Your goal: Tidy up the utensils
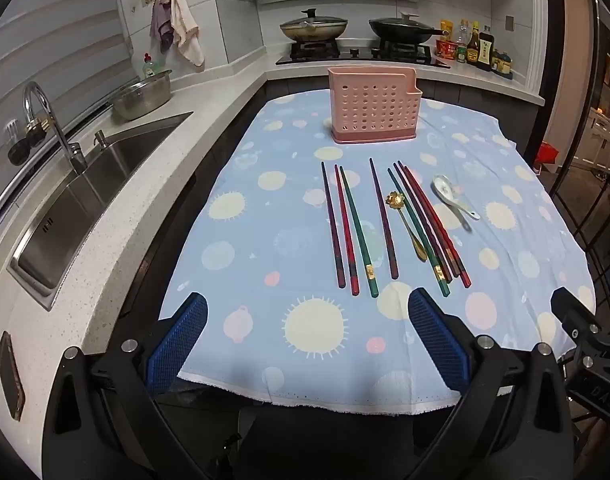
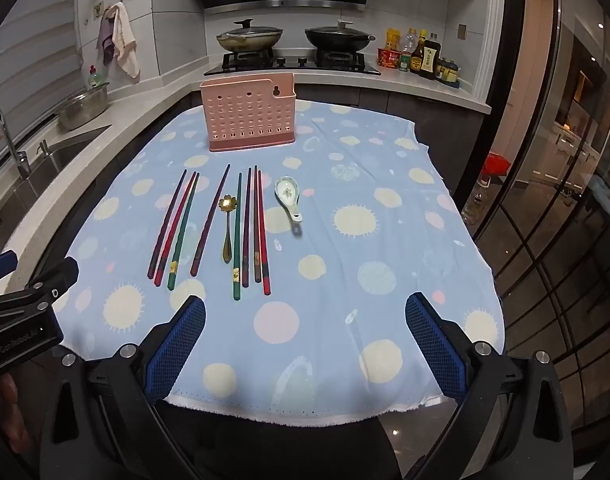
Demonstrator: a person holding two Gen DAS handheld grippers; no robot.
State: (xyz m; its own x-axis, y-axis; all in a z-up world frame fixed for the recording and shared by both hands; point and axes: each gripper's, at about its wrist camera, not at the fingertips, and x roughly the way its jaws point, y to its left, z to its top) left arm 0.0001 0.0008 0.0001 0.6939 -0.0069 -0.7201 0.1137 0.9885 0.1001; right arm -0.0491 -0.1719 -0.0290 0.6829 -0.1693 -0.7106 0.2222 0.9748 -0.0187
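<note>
Nothing had been sorted yet, by the look of it: every utensil lay flat on the spotted blue cloth [image 1: 305, 320] covering the bench [image 1: 117, 248], and the pink perforated holder [image 1: 375, 106] stood upright toward the far edge with nothing showing above its rim. Between the holder and the near edge, eight chopsticks were spread out, tips pointing away. A loose trio [image 1: 347, 228] of purple, red and green lay toward the left edge, a single purple chopstick [image 1: 383, 220] sat just beside them, and a bunch of four [image 1: 429, 224] lay beyond it, packed tight and partly overlapping. A small gold flower-bowled spoon [image 1: 405, 224] rested in the gap between the lone stick and that bunch, touching or nearly touching the green one. A white ceramic soup spoon [image 1: 455, 196] lay apart toward the right edge, bowl up. The left tongs [image 1: 307, 312] hung over the near edge, blue pads spread wide and empty, roughly in line with the trio. The right tongs [image 2: 305, 312] were equally wide apart and empty, over the near edge, with the bunch of four [image 2: 251, 224] and the soup spoon [image 2: 289, 196] ahead. So the whole job was still left: eight sticks and two spoons to lift and stand in the holder [image 2: 247, 112], with the overlapping bunch probably the fiddliest to separate.
</note>
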